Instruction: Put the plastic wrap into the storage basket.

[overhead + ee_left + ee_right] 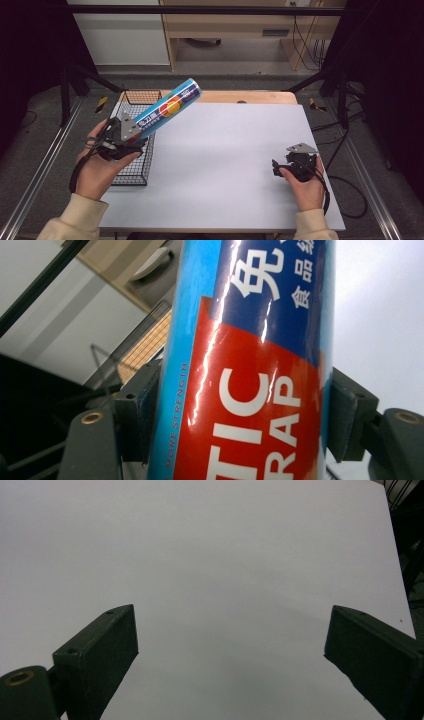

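Observation:
A long blue and red plastic-wrap box (167,108) is held in the air over the left of the table, slanting up and to the right. My left gripper (131,135) is shut on its lower end, above the wire basket (131,172). In the left gripper view the box (250,370) runs up between the two jaws, pressed on both sides. My right gripper (276,167) rests low at the table's right side, open, with bare table between its jaws (230,645).
The black wire basket sits at the table's left edge, under the left hand. The white table top (225,150) spreads between the two hands. Wooden furniture (225,25) and cables stand behind the table.

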### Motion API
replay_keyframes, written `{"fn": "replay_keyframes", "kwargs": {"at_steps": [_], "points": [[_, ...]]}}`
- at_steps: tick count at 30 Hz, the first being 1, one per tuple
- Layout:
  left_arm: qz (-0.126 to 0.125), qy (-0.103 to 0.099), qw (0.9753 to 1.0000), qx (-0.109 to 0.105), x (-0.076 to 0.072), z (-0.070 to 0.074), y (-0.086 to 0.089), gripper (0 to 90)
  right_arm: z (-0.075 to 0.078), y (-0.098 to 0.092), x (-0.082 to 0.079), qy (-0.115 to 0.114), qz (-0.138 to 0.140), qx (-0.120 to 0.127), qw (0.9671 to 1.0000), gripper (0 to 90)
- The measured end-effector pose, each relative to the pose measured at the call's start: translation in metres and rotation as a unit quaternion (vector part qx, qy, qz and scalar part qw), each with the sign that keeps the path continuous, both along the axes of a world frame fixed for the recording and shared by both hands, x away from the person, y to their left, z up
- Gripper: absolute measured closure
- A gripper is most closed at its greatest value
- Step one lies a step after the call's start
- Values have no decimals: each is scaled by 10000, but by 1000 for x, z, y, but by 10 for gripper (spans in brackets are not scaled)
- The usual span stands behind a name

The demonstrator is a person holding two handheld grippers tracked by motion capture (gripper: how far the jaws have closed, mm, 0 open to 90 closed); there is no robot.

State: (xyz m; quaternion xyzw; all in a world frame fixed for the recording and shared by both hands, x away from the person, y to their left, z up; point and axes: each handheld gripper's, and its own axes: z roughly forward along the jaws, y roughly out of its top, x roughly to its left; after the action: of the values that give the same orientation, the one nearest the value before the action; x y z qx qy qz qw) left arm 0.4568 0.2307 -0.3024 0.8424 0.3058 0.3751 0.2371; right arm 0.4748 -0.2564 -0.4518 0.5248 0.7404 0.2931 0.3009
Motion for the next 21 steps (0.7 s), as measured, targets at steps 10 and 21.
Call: {"fn": "replay_keyframes", "kwargs": {"at_steps": [10, 21], "points": [[471, -6, 9989, -65, -10, -6, 15, 296, 2, -4, -2, -81, -37, -45, 10000, 76], [779, 164, 9967, -146, -12, -17, 26, 298, 2, -3, -2, -104, -43, -74, 9999, 77]]}}
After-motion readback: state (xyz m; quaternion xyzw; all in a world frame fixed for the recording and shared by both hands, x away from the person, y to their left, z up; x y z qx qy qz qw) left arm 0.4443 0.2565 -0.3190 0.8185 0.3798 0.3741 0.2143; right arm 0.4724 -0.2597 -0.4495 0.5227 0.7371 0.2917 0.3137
